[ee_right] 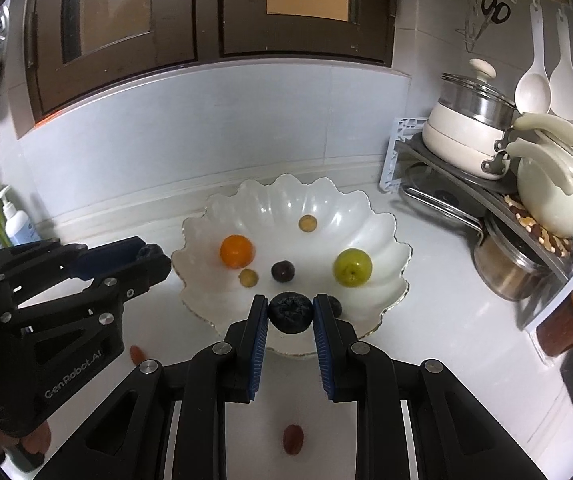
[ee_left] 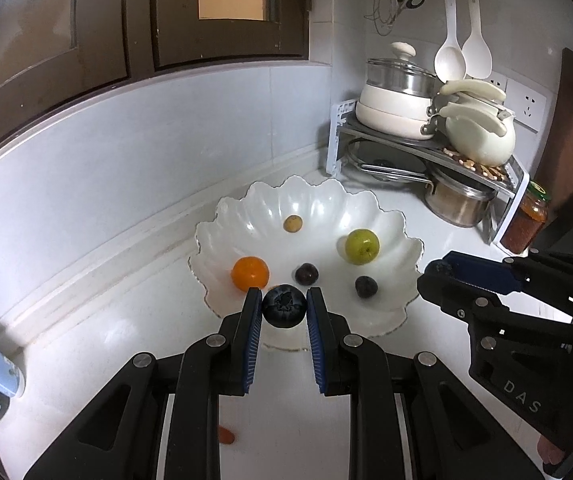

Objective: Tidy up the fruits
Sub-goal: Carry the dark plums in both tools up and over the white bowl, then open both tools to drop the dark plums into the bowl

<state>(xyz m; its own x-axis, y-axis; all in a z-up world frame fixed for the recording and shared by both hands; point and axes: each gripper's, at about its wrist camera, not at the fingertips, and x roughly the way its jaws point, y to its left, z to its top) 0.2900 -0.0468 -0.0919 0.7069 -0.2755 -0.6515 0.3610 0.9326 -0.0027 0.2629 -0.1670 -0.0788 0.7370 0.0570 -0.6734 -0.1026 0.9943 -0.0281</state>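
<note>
Hand-held gripper (ee_left: pixel 284 306) pads tight on a round, dark, dusty-blue blueberry (ee_left: pixel 284 305), puckered crown outward.

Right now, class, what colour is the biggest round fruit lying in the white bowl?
Yellow-green. The fruit shows best in the right wrist view.

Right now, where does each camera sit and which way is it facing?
Left wrist: on the left gripper, angled down at the white bowl; own fingers pinch a blueberry; right gripper enters at right.
Right wrist: on the right gripper, same downward aim; fingers pinch another blueberry; left gripper at left.
Shared: bowl, orange, green fruit.
</note>
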